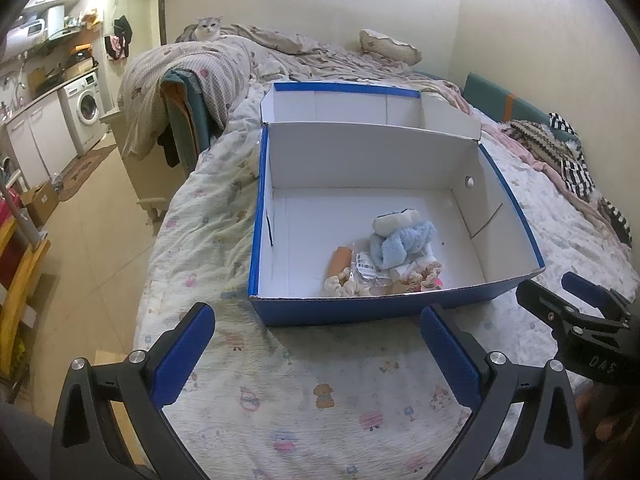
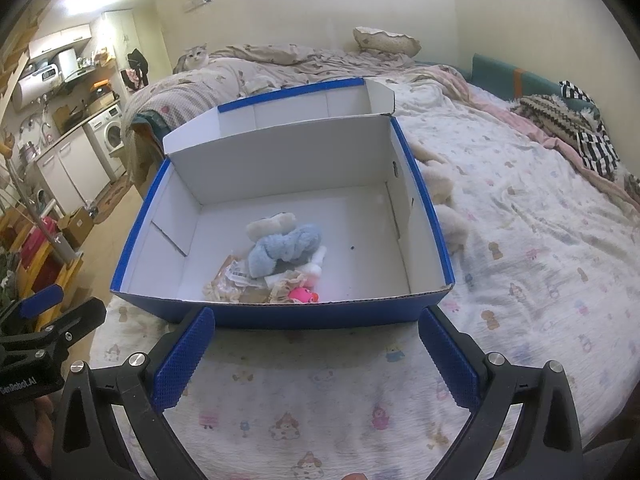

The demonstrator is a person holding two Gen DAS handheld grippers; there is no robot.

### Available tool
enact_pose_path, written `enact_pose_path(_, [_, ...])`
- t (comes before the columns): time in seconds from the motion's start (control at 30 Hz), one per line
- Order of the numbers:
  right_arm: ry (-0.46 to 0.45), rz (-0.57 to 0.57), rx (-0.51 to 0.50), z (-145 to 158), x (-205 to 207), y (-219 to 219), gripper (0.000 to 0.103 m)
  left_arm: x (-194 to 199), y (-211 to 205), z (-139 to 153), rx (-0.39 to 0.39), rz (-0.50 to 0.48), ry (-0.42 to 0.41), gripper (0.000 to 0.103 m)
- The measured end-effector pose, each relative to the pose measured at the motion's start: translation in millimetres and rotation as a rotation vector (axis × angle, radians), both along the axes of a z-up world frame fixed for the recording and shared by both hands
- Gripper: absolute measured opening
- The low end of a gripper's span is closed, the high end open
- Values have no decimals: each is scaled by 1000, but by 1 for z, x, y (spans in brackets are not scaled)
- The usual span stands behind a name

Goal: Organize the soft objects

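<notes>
From my left wrist, my left gripper (image 1: 316, 344) stands wide open with nothing between its blue pads (image 1: 182, 354), low over the printed sheet (image 1: 304, 400). Just past the fingertips sits the blue box (image 1: 344, 312), white inside, its lid (image 1: 360, 104) folded back behind it. The soft things lie in a heap near the front wall: a blue plush (image 1: 404, 242) with a white toy (image 1: 394, 220) on top, an orange piece (image 1: 342, 258) to the left, a labelled packet (image 1: 368, 268) and frilly scrunchies (image 1: 340, 284) against the wall. My right gripper (image 1: 576, 300) shows at the right edge, beside the box's corner; from here I cannot tell how far it is parted. A cat (image 1: 208, 28) sits on the far quilt.

From my right wrist, my right gripper (image 2: 316, 344) is also spread wide and holds nothing, its tips close to the box (image 2: 320, 316) front. The blue plush (image 2: 280, 252) heap lies inside, near the front, with a pink toy (image 2: 302, 294) against the wall. Cream plush (image 2: 440, 196) lies on the sheet (image 2: 320, 400) just outside the box's right side. My left gripper (image 2: 52, 312) shows at the left edge.
</notes>
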State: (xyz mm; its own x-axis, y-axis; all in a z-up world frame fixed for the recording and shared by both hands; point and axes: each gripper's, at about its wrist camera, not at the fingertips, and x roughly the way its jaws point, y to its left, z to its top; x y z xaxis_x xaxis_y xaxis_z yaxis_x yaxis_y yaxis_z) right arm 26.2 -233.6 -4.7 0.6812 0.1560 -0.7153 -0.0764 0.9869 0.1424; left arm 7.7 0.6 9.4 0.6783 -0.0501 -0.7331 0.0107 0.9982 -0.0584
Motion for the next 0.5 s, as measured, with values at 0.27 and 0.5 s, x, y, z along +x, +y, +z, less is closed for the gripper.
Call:
enact_pose_path(0.27, [7, -7, 5, -1, 1, -1, 103, 1, 2, 0, -5, 5, 2, 102])
enact_pose_path(0.5, [10, -9, 7, -2, 1, -1, 103, 1, 2, 0, -6, 6, 3, 102])
